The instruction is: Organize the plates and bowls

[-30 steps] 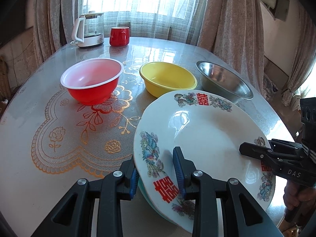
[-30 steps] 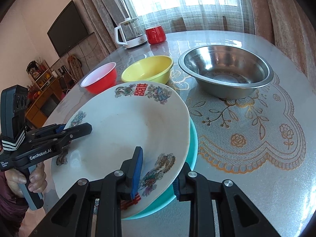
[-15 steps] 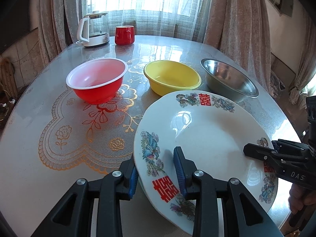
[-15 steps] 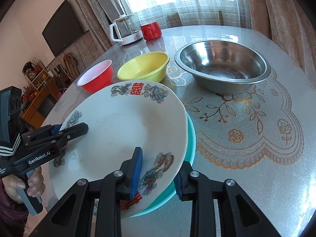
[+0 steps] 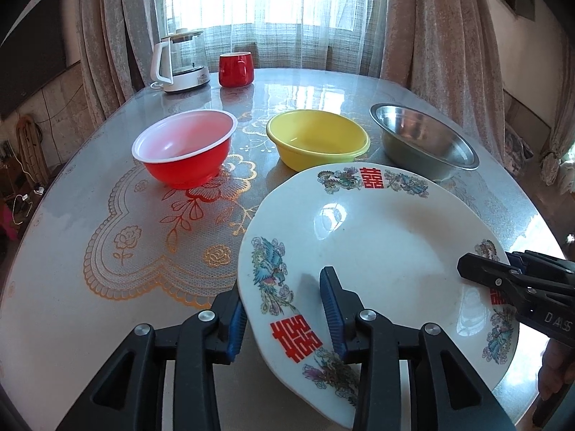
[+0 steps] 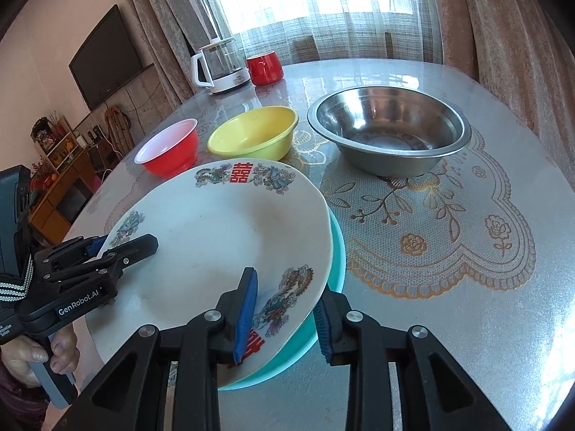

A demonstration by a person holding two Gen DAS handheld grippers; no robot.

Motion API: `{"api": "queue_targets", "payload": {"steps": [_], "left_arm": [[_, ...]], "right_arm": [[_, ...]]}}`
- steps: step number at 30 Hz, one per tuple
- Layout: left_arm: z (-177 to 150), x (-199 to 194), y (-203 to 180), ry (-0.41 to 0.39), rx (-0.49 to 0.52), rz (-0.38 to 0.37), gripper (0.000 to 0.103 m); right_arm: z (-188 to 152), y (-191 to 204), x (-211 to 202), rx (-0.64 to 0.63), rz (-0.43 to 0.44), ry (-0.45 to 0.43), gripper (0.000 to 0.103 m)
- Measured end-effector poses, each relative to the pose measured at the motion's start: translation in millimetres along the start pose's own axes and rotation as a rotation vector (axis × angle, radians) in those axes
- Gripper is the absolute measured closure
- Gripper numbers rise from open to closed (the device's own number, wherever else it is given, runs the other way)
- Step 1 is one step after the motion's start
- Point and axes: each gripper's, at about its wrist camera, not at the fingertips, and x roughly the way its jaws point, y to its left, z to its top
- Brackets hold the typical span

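Note:
A large white plate with red characters and bird patterns (image 5: 377, 251) (image 6: 215, 237) is held above the table by both grippers. My left gripper (image 5: 284, 309) is shut on its near-left rim, and shows in the right wrist view (image 6: 107, 248). My right gripper (image 6: 284, 316) is shut on the opposite rim, and shows in the left wrist view (image 5: 503, 273). A teal plate (image 6: 334, 251) lies under the white one. A red bowl (image 5: 185, 147), a yellow bowl (image 5: 318, 140) and a steel bowl (image 5: 424, 140) stand in a row behind.
A glass kettle (image 5: 181, 61) and a red mug (image 5: 235, 69) stand at the far edge of the round table (image 5: 90, 287) by the curtains. A lace mat pattern (image 6: 449, 237) lies under the glass top. A TV (image 6: 106, 57) hangs on the left wall.
The white plate has risen with both grippers. In the left wrist view the teal plate that showed under its edge is now hidden.

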Motion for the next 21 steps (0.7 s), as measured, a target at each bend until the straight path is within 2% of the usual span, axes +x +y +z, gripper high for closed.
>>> {"api": "queue_targets", "payload": {"steps": [2, 5, 8, 15, 21], "left_arm": [[1.1, -1.2, 3.3, 0.012, -0.018, -0.004, 0.065], [1.6, -7.8, 3.8, -0.015, -0.007, 0.019, 0.065], [4.1, -15.8, 8.6, -0.026, -0.03, -0.006, 0.064], [13.3, -38.1, 19.6, -0.081, -0.052, 0.03, 0.064], [28.8, -48.0, 12.8, -0.094, -0.066, -0.028, 0.064]], "right_arm": [[-1.4, -2.3, -1.0, 0.029, 0.019, 0.002, 0.072], [-1.2, -1.1, -6.1, 0.026, 0.028, -0.01, 0.072], [-0.3, -4.1, -6.3, 0.046, 0.042, -0.009, 0.072], [1.9, -10.5, -16.9, 0.067, 0.056, -0.029, 0.07], [8.9, -18.0, -32.3, 0.074, 0.058, -0.073, 0.069]]}}
